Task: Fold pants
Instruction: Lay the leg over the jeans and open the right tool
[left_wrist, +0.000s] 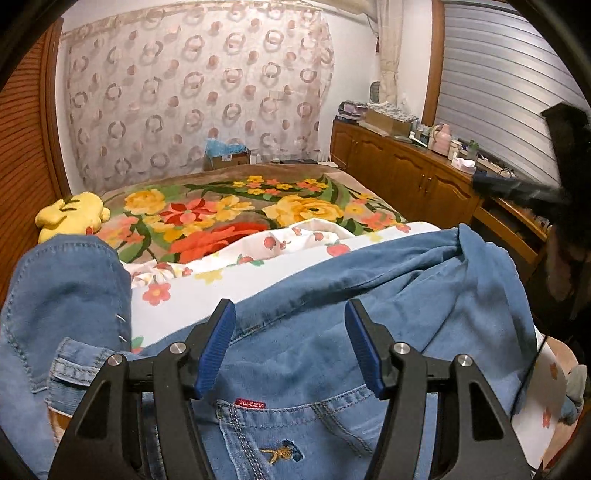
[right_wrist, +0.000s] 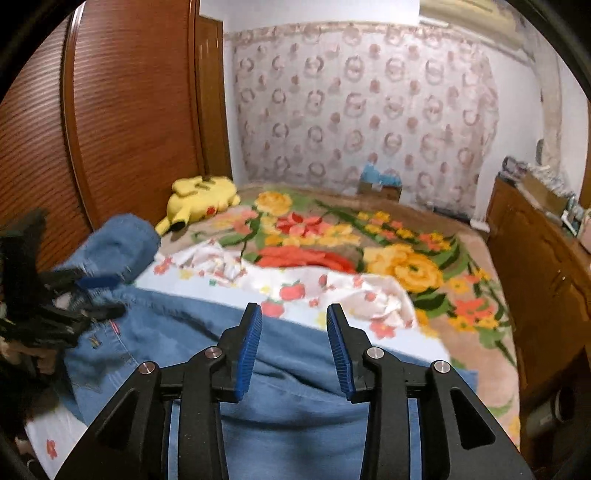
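Left tongs (left_wrist: 290, 343): held wide open, nothing between the blue pads, poised just above the waist end of the jeans (left_wrist: 332, 332), near the red label (left_wrist: 250, 403).
Right tongs (right_wrist: 294, 349): likewise open and empty, hovering over the broad denim of the legs.
Jeans: spread across the near edge of the bed, on a white fruit-print sheet (left_wrist: 258, 273) that overlies a floral blanket (left_wrist: 229, 210); one part is seen turned up at the left, another bunched at the right.
Step in hand: judged to be an early one, with the cloth still being laid out and no neat fold yet seen.
Next move: a grip on an edge is called for at each side, so that one half can be carried over the other without dragging the sheet.
Containers: a cardboard box (left_wrist: 227, 158) is seen by the curtain with something blue on top; its contents cannot be told.
Also in view: a yellow plush (right_wrist: 201, 201) at the far left of the bed.
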